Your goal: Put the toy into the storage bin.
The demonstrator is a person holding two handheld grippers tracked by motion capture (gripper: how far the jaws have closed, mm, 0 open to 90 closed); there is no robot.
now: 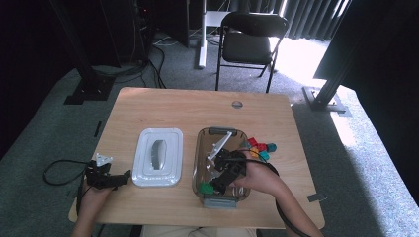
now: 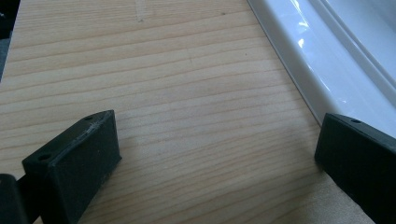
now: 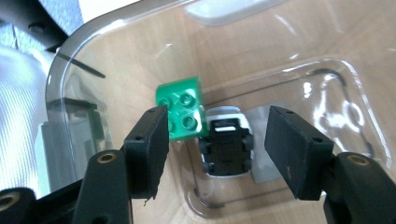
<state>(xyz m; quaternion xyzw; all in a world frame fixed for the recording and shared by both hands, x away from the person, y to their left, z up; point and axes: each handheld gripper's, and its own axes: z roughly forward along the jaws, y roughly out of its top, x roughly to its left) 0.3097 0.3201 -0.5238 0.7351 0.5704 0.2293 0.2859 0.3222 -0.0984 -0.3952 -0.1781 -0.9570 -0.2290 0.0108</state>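
Note:
A clear plastic container (image 1: 196, 158) stands right of the table's centre, and a green brick (image 1: 206, 187) lies on its floor near the front left corner. My right gripper (image 1: 217, 186) reaches down into the container just beside that brick. In the right gripper view the jaws of this gripper (image 3: 217, 140) stand apart with nothing pressed between them. The green brick (image 3: 183, 106) lies studs up just past the left jaw's tip, close to the container's curved wall (image 3: 74, 60). My left gripper (image 1: 124, 178) rests open at the front left of the table.
A white lid (image 1: 158, 157) lies flat left of the container; its rim (image 2: 327, 56) runs right beside the left gripper (image 2: 217, 144), over bare wood (image 2: 163, 70). Several coloured bricks (image 1: 259, 147) sit at the container's right side. A black chair (image 1: 252, 34) stands beyond the table.

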